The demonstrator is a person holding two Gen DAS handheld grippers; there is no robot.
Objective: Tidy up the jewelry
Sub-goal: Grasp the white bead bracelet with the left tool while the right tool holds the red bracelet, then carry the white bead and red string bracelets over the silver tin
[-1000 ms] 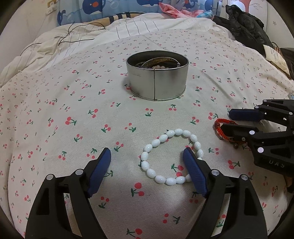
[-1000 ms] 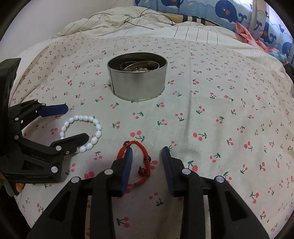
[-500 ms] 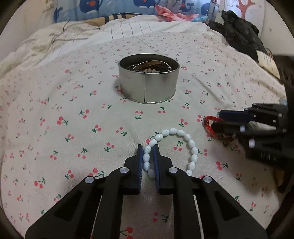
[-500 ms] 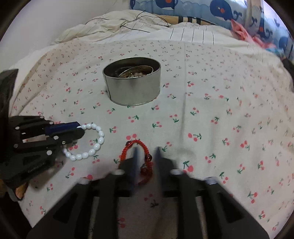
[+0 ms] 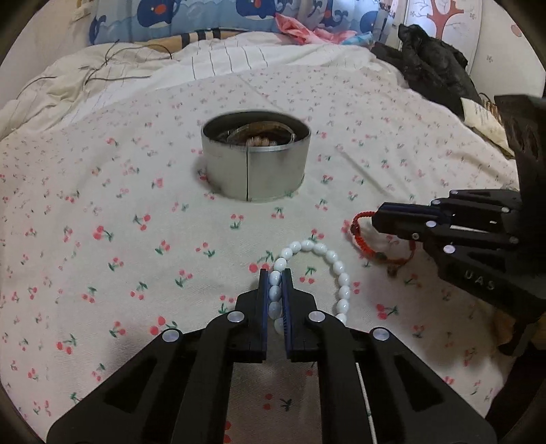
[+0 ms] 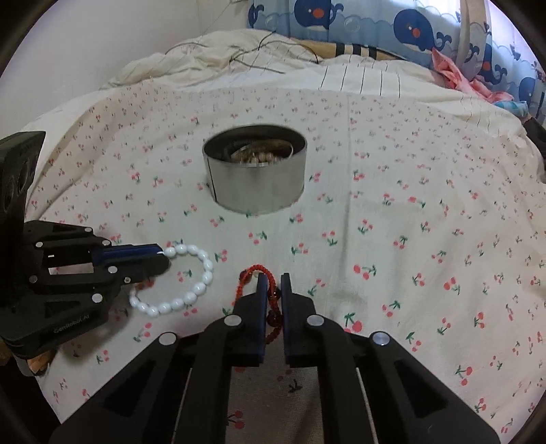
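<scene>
My left gripper [image 5: 275, 278] is shut on the white bead bracelet [image 5: 336, 264], lifted a little off the cherry-print bedspread; it also shows in the right wrist view [image 6: 191, 297]. My right gripper [image 6: 273, 281] is shut on the red cord bracelet [image 6: 254, 271], which also shows in the left wrist view [image 5: 358, 235]. The round metal tin [image 5: 256, 164], also in the right wrist view [image 6: 256, 170], stands ahead of both grippers with several pieces of jewelry inside.
The cherry-print bedspread [image 5: 119, 222] covers the bed. A rumpled cream quilt with thin cables [image 5: 102, 71] and whale-print pillows [image 5: 204, 17] lie behind the tin. Black clothing [image 5: 433, 68] lies at the far right edge.
Both grippers closed, the left on the white bead bracelet and the right on the red cord bracelet. Both have risen and the bracelets are lifting off the bedspread.
</scene>
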